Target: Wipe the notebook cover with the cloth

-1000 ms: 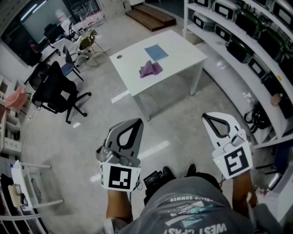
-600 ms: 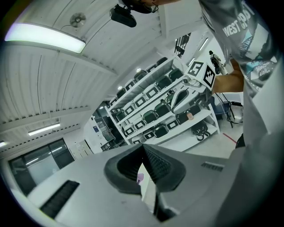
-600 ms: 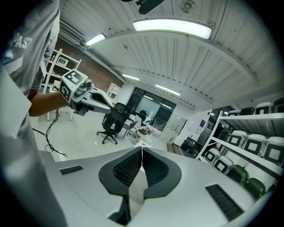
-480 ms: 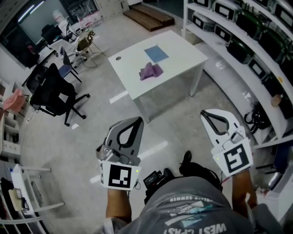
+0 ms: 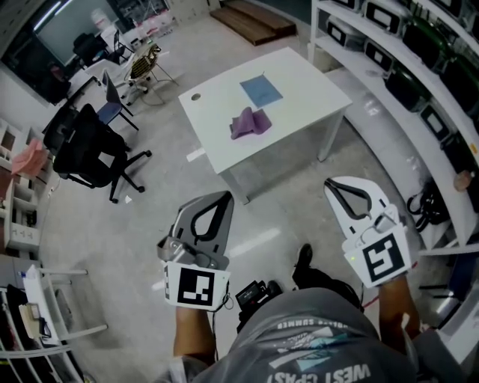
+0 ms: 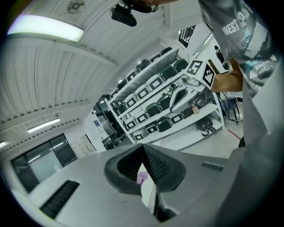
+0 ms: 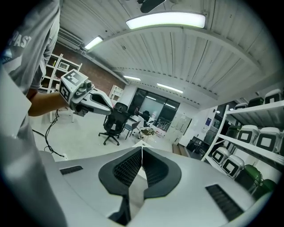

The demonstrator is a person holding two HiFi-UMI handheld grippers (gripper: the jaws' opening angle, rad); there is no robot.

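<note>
In the head view a white table (image 5: 299, 75) stands ahead on the floor, well beyond both grippers. A blue notebook (image 5: 260, 90) lies flat on it, and a crumpled purple cloth (image 5: 249, 123) lies just in front of the notebook. My left gripper (image 5: 226, 196) and right gripper (image 5: 330, 183) are held out side by side over the floor, both shut and empty, pointing towards the table. In the left gripper view the jaws (image 6: 143, 146) meet at the tip, with a bit of the purple cloth (image 6: 142, 178) showing through the gap below. The right gripper view shows its jaws (image 7: 142, 148) closed.
A black office chair (image 5: 93, 153) stands left of the table. Shelves with dark bins (image 5: 419, 82) run along the right, with cables (image 5: 426, 202) on the floor beneath. A white rack (image 5: 45, 299) is at the lower left, a wooden pallet (image 5: 258, 19) behind the table.
The person has stepped forward: the table and shelves have shifted slightly in the head view and a foot now shows below. Both grippers stay shut in the same pose.
</note>
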